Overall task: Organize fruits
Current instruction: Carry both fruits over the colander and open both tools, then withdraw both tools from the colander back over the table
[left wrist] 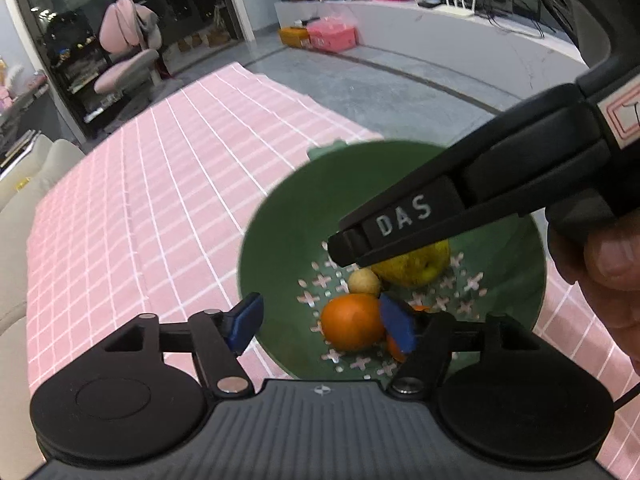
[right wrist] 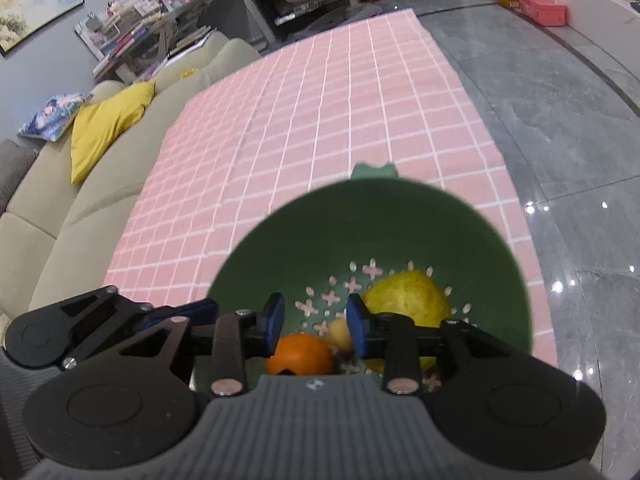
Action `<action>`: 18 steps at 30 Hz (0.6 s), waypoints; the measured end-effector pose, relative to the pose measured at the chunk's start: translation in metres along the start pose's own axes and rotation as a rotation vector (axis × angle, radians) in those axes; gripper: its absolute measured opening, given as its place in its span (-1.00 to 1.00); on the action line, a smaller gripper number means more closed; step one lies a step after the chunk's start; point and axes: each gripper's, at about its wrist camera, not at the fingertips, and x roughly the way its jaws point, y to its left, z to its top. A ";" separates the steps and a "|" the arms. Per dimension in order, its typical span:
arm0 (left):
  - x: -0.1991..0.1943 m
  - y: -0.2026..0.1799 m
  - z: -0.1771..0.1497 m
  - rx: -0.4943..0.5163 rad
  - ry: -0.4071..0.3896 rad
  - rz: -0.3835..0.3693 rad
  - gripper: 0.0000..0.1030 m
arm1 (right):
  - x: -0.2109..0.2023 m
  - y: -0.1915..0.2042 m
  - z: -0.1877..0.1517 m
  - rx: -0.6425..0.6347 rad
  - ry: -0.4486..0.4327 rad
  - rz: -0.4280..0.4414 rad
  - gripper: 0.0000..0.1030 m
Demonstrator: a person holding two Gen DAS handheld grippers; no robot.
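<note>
A green colander bowl (left wrist: 280,240) stands on the pink checked cloth; it also shows in the right wrist view (right wrist: 360,224). In it lie an orange (left wrist: 350,322), a small pale round fruit (left wrist: 364,282) and a yellow-green apple (left wrist: 416,266). A second orange fruit (left wrist: 394,350) peeks from behind my left gripper's right pad. My left gripper (left wrist: 322,324) is open over the bowl's near rim, empty. My right gripper (right wrist: 316,326) is open and empty above the fruits; in the left wrist view its black fingers (left wrist: 400,232) reach in from the right over the apple (right wrist: 404,298) and orange (right wrist: 300,354).
The pink cloth (right wrist: 300,120) covers a low table. A beige sofa (right wrist: 60,208) with a yellow cushion (right wrist: 108,124) runs along the left. Grey tiled floor (right wrist: 560,128) lies to the right. A pink chair (left wrist: 128,56) and pink boxes (left wrist: 332,36) stand far back.
</note>
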 end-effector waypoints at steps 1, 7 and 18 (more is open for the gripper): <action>-0.003 0.001 0.002 -0.006 -0.004 0.008 0.55 | -0.004 -0.001 0.001 0.005 -0.009 0.003 -0.37; -0.037 0.015 0.001 -0.145 -0.025 0.027 0.55 | -0.028 -0.002 0.004 -0.001 -0.042 0.011 -0.36; -0.127 0.024 -0.045 -0.473 -0.118 0.040 0.55 | -0.085 0.017 -0.023 -0.138 -0.101 -0.006 -0.11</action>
